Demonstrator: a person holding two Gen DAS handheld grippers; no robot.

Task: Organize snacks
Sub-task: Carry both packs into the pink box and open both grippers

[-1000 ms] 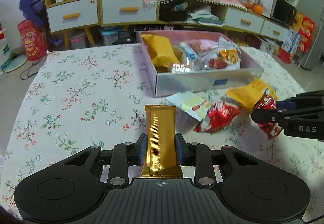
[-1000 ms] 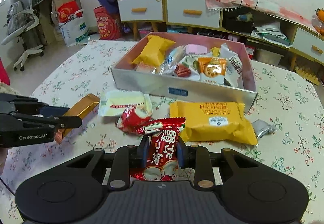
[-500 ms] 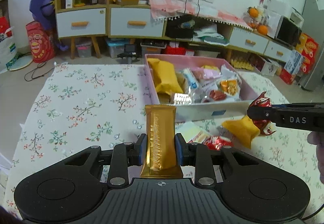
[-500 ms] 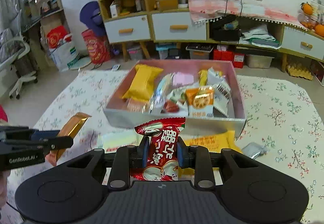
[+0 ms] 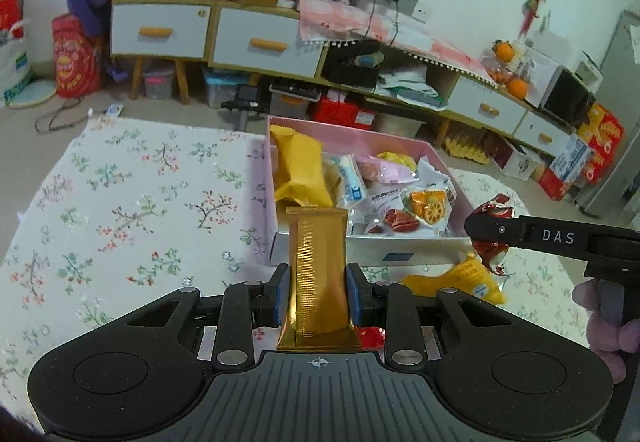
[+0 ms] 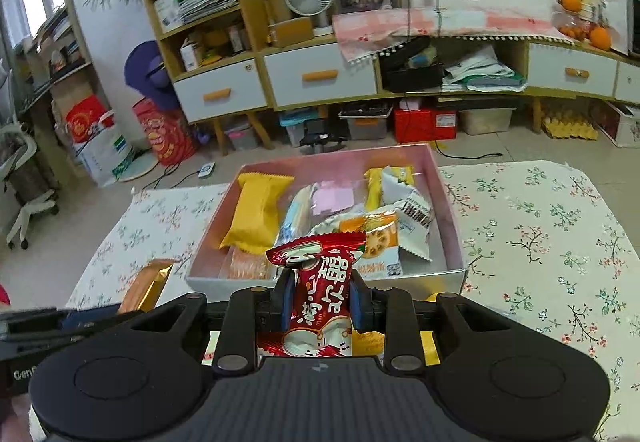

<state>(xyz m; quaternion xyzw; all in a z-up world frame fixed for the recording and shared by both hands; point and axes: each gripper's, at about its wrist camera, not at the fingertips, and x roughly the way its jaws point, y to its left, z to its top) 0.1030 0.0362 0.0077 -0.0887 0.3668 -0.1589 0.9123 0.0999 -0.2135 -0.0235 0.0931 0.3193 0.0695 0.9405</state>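
Note:
My left gripper (image 5: 318,292) is shut on a gold foil snack bar (image 5: 318,266) that stands upright between its pads, just short of the pink snack box (image 5: 368,248). My right gripper (image 6: 322,300) is shut on a red candy packet (image 6: 320,294) with white lettering, held in front of the same box (image 6: 454,220). In the left wrist view the right gripper (image 5: 486,230) comes in from the right with the red packet (image 5: 490,208) at its tip. The gold bar (image 6: 146,284) shows at the left of the right wrist view. The box holds several packets, among them a yellow one (image 6: 258,212).
A yellow packet (image 5: 460,280) lies on the floral tablecloth (image 5: 120,202) in front of the box, partly hidden by my grippers. Bare cloth stretches to the left and to the right (image 6: 560,242). Cabinets and storage bins stand on the floor beyond the table.
Both grippers rose with their snacks and came nearer the box, rolling as they went. The loose packets on the cloth have slid down under the gripper bodies in both views.

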